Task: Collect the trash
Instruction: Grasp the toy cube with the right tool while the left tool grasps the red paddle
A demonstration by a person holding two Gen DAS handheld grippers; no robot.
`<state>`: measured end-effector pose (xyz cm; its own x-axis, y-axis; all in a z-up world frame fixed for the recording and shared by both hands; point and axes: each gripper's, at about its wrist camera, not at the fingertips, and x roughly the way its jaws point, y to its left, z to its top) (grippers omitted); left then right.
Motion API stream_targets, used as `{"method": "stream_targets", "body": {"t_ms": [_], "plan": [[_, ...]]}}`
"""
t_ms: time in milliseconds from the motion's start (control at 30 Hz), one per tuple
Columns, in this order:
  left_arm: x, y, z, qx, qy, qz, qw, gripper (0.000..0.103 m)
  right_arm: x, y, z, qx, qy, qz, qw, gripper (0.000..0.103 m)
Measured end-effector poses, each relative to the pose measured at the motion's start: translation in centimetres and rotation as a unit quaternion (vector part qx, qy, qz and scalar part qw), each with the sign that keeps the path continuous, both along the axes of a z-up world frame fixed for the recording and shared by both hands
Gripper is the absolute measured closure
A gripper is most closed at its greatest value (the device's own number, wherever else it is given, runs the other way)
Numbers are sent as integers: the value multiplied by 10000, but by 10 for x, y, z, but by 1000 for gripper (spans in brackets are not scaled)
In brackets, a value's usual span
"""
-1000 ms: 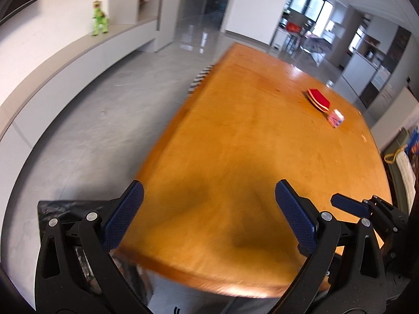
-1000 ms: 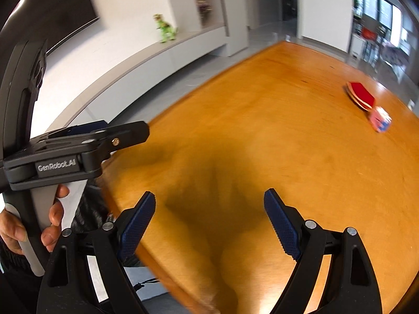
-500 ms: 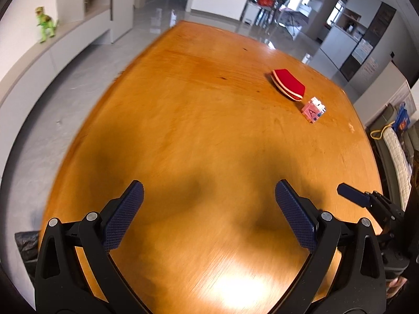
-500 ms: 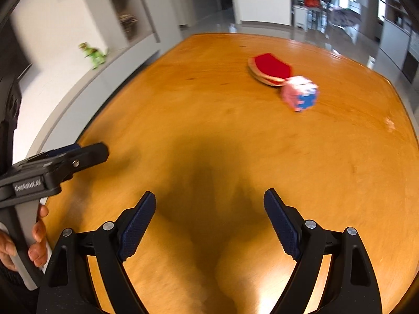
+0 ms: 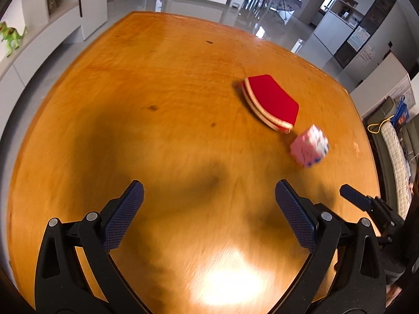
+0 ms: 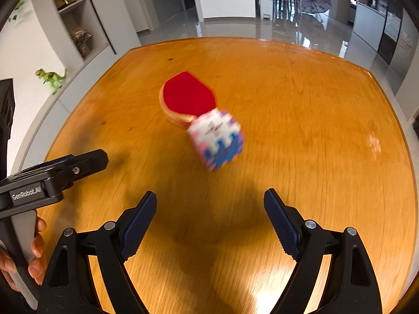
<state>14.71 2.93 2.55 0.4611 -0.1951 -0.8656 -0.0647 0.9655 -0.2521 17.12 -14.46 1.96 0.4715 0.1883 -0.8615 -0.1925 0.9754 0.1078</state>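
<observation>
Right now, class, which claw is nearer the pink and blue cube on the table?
Right. The right claw faces the pink and blue cube almost straight ahead; from the left claw, the cube sits farther ahead and off to the right.

The orange-brown wooden table (image 6: 301, 110) had a smooth, glossy varnish with visible grain and a bright glare patch at the lower centre of the frame. The flat red pouch with cream edging (image 5: 272, 102) looked matt, like felt or cloth. The pink, white and blue cube (image 6: 216, 138) was too blurred to judge. The right gripper (image 6: 210, 222) was matt black plastic with silvery metal rivets; its blue pads (image 6: 137, 229) were finely textured.
</observation>
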Motion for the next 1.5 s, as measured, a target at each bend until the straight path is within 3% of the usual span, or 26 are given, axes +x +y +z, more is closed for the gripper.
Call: {"method": "stream_targets", "body": {"t_ms": [167, 233, 300, 333, 367, 467, 733, 933, 1033, 1267, 1500], "plan": [[41, -8, -10, -273, 280, 151, 9991, 6, 28, 8, -9, -442, -127, -72, 9989, 19], [54, -12, -12, -315, 328, 208, 9987, 6, 36, 11, -13, -568, -158, -72, 9982, 24], [63, -13, -13, -373, 385, 279, 9982, 6, 41, 13, -18, -713, -166, -50, 9973, 36], [67, -15, -13, -458, 398, 295, 9977, 6, 42, 13, -21, -722, -124, -10, 9973, 53], [71, -16, -12, -514, 413, 331, 9973, 6, 43, 11, -21, -622, -75, 34, 9980, 62], [79, -22, -10, -607, 415, 373, 9966, 6, 37, -1, -21, -413, -32, -43, 9991, 62], [107, -63, -16, -765, 545, 450, 9946, 6, -3, -23, -19, -521, -4, -85, 9986, 62], [122, -96, -17, -22, 435, 385, 9983, 6, -22, -32, -16, -529, 41, -102, 9985, 62], [110, -105, -18, 655, 194, 180, 9975, 28, -29, -34, -15, -513, 26, -152, 9986, 62], [81, -79, -14, 250, 222, -91, 9994, 31, -61, -31, -12, -356, 92, -110, 9993, 62], [19, -60, 5, 361, 3, -247, 9990, 31, -112, -23, -4, -154, 66, -5, 9999, 62]]}}
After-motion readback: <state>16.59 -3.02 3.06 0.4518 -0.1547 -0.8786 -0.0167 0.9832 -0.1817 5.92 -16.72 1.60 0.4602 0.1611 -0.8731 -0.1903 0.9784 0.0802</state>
